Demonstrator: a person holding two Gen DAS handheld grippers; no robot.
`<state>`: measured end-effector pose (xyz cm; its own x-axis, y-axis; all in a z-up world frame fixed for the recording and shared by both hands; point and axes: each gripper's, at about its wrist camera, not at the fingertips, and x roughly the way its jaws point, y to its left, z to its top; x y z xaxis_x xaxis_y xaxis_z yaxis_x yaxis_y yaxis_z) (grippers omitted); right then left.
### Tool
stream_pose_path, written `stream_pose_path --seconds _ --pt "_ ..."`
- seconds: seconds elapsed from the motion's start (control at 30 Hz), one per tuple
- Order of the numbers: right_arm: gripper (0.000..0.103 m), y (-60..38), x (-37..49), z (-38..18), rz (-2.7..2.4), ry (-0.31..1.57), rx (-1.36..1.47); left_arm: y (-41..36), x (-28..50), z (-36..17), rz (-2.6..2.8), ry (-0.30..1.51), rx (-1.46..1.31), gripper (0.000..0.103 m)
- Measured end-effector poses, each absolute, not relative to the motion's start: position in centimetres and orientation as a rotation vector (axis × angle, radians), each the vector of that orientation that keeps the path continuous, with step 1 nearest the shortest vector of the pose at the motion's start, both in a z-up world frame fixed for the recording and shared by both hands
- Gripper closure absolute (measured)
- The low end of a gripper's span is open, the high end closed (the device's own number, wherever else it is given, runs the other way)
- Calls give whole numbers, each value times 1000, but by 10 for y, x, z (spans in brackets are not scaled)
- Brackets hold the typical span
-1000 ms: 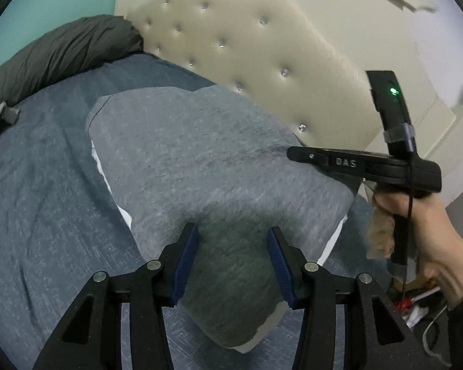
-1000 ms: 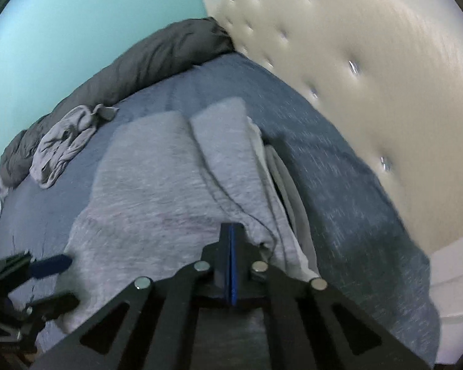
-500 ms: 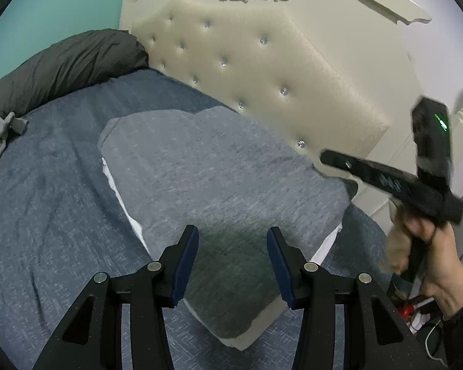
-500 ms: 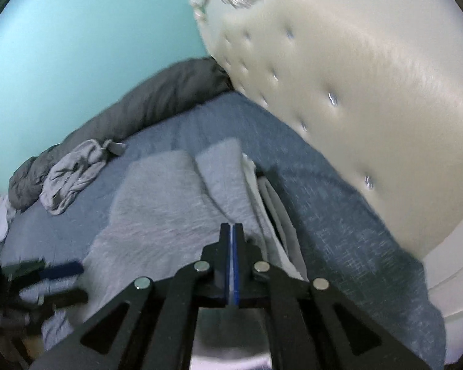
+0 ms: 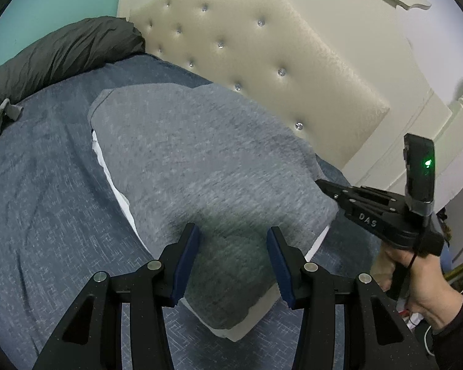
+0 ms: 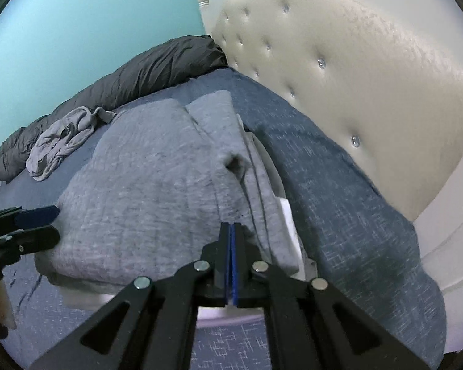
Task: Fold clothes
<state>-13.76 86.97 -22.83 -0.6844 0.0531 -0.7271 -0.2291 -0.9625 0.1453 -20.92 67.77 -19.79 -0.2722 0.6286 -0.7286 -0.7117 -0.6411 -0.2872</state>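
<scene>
Since a second ago your right gripper [image 5: 324, 183] has swung down and in toward the headboard-side edge of the folded grey garment [image 5: 206, 166], and its tip now sits just at that edge where before it stood well above the cloth. Its jaws are pressed fully together, and from its own camera nothing shows between the blue pads [image 6: 231, 262]; they rest just above the creased seam near that edge. Your left gripper [image 5: 233, 262] has barely shifted: it hovers over the near corner of the garment with its jaws about half apart and nothing clamped between them.

The garment lies on the blue bedspread [image 5: 46, 209], folded into a rough rectangle, with a white lining showing along its edges. One long side runs toward the padded headboard [image 5: 262, 61]. A second, crumpled grey piece [image 6: 61, 141] lies farther from the headboard, against the dark rolled duvet [image 6: 123, 77].

That closed right tip arriving at the edge suggests you are pressing or smoothing the fold rather than picking up. The fold looks mostly done; the loose pucker near the seam may still need flattening.
</scene>
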Motion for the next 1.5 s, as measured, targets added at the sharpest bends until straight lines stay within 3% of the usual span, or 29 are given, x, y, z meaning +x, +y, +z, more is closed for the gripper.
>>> stream_pose_path --seconds 0.27,0.97,1.5 --pt "103 880 -127 -235 2660 493 -1119 676 -202 -190 2028 164 -1077 53" --pt "103 823 -42 -121 2756 415 -941 620 -126 -88 2092 95 -935 53" --pt "101 766 28 -70 2792 387 -857 566 -68 -35 2114 115 -825 53"
